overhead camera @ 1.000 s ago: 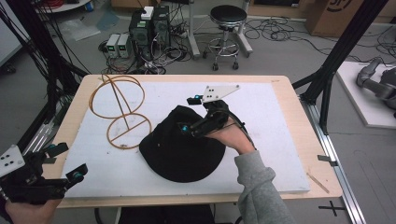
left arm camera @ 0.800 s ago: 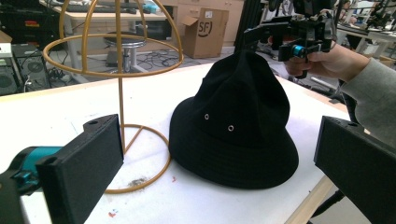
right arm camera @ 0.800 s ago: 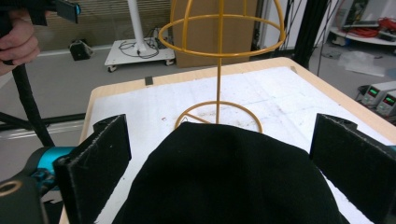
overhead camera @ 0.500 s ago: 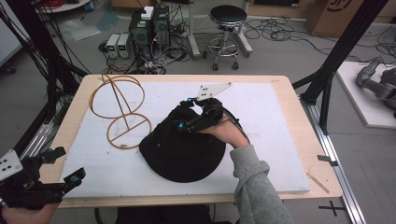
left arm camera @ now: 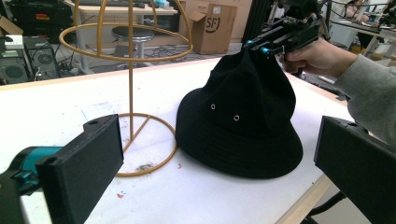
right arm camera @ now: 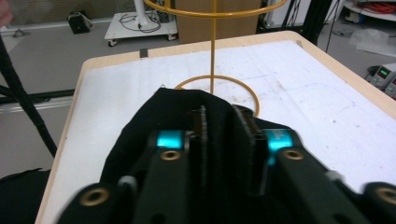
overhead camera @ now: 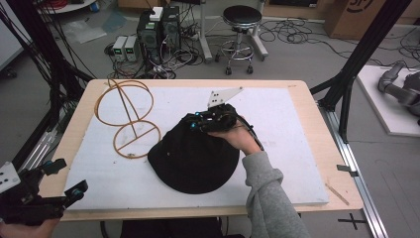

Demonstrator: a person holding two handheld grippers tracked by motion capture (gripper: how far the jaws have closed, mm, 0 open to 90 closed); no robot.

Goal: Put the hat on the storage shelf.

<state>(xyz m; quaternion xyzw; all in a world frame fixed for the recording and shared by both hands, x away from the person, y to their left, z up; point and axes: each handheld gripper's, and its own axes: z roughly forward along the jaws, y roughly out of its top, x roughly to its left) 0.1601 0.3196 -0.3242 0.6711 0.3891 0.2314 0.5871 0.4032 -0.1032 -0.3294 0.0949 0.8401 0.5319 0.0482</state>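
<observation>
Hat: black bucket hat (overhead camera: 195, 156) sits mid-surface on the white mat (overhead camera: 287, 148), crown pinched up by the right hand-held gripper (overhead camera: 200, 124), jaws clenched on the fabric. Likely destination: gold wire hat stand (overhead camera: 130, 116), just left of the brim. Suggest lifting high enough to clear the upper ring before moving across. Left hand-held gripper (overhead camera: 64, 178) hangs released off the near-left corner, out of the way.

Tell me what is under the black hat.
The black hat rests on the white mat, its crown pinched by the right gripper. Whatever lies beneath its dome is covered.
</observation>
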